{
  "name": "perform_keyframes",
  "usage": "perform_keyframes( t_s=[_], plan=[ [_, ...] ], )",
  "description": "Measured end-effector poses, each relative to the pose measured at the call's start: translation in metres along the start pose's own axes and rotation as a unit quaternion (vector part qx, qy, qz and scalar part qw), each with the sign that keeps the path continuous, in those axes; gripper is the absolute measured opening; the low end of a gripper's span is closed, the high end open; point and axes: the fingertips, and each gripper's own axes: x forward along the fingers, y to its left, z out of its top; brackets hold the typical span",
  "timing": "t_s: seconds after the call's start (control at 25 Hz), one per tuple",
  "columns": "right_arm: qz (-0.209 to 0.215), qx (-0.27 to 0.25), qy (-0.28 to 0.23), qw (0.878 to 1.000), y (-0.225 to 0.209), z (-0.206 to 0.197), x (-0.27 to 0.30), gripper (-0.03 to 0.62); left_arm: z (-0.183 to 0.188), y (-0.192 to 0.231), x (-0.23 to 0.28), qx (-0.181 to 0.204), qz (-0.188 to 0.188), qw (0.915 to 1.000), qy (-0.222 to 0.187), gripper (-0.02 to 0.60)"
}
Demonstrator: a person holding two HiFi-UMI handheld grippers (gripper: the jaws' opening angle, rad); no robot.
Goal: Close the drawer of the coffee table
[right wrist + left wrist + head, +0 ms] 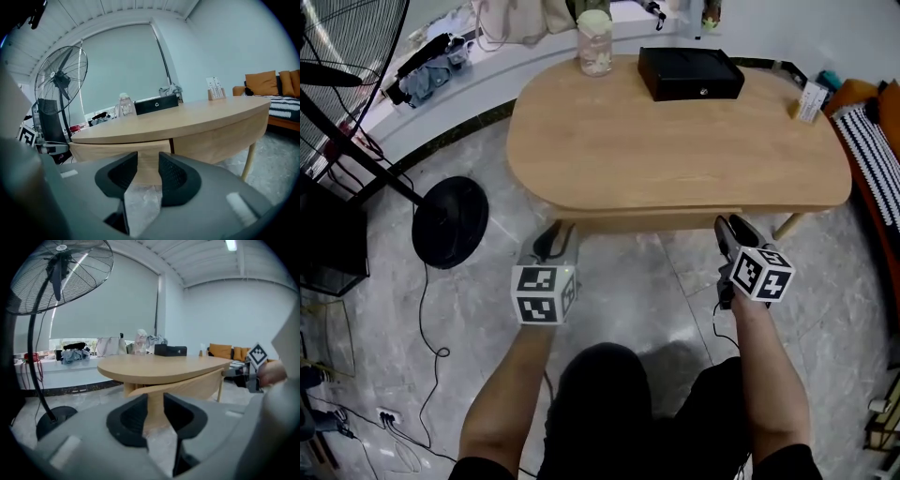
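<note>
The oval wooden coffee table (675, 141) stands in front of me. Its drawer (656, 219) sticks out a little from under the near edge. My left gripper (554, 242) hovers just short of the drawer's left end, jaws apart and empty. My right gripper (728, 231) is at the drawer's right end, also open with nothing between its pads; I cannot tell if it touches. In the left gripper view the drawer front (187, 387) shows beyond the left gripper (153, 401). In the right gripper view the drawer front (117, 150) lies beyond the right gripper (147, 161).
On the table sit a black box (689, 73), a clear jar (594, 42) and a small card holder (809, 101). A standing fan with a round black base (448, 222) and floor cables are at the left. A sofa (874, 141) is at the right.
</note>
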Motion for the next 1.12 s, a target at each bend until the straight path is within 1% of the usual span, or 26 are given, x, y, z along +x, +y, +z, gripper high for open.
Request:
perform_keyframes(
  t_s=[0.2,0.4,0.52,0.72,0.88,0.92,0.96,1.12],
  plan=[
    [-0.005,0.002,-0.012,1.000,-0.001,0.004,0.011,0.144,0.003,0.006,0.008,0.002,0.000,1.0000,-0.008,0.098],
    [-0.008,0.009,-0.023,1.000,-0.004,0.008,0.017,0.146,0.007,0.007,0.017,-0.004,-0.001,0.9999,-0.016,0.115],
    [-0.013,-0.009,-0.026,1.000,-0.005,0.010,0.023,0.146,0.010,0.008,0.021,-0.002,-0.003,0.9997,-0.022,0.126],
    [-0.010,-0.028,-0.032,0.999,-0.007,0.013,0.031,0.146,0.012,0.009,0.028,0.005,-0.002,0.9995,-0.031,0.132],
    [-0.007,-0.041,-0.010,0.999,-0.002,-0.004,0.036,0.144,0.013,0.011,0.029,0.012,0.003,0.9990,-0.042,0.122],
    [-0.010,-0.042,-0.010,0.999,-0.002,-0.007,0.037,0.135,0.014,0.012,0.030,0.012,0.004,0.9990,-0.043,0.115],
    [-0.011,-0.038,-0.012,0.999,-0.002,-0.008,0.039,0.122,0.014,0.012,0.031,0.012,0.004,0.9989,-0.044,0.110],
    [-0.011,-0.021,-0.017,1.000,-0.002,-0.006,0.048,0.118,0.015,0.013,0.033,0.011,0.004,0.9988,-0.047,0.110]
  ],
)
